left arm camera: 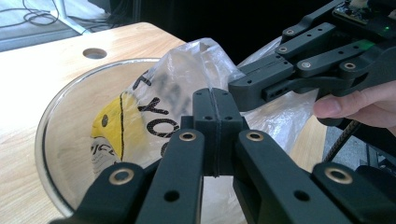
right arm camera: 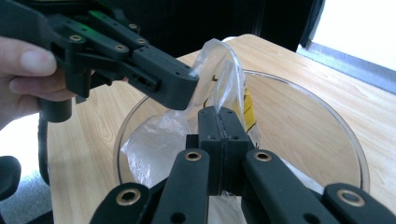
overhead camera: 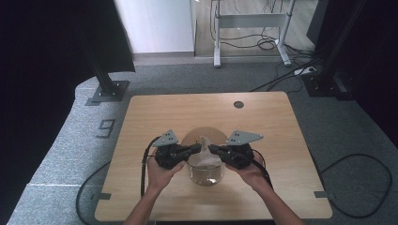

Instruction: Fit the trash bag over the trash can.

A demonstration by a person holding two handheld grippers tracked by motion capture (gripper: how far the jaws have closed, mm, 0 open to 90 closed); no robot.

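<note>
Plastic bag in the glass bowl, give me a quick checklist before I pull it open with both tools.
1. Left tool shut on the plastic bag: ok.
2. Right tool shut on the bag: ok.
3. Tools grip opposite sides of the bag top: ok.
4. Bag sits inside the glass bowl: ok.
5. Bowl well away from the table edge: ok.
6. Bag contents: cannot tell.

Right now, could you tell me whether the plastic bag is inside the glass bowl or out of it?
Inside, mostly: the plastic bag sits in the glass bowl, its top pulled above the rim where the left gripper and right gripper pinch it.
</note>
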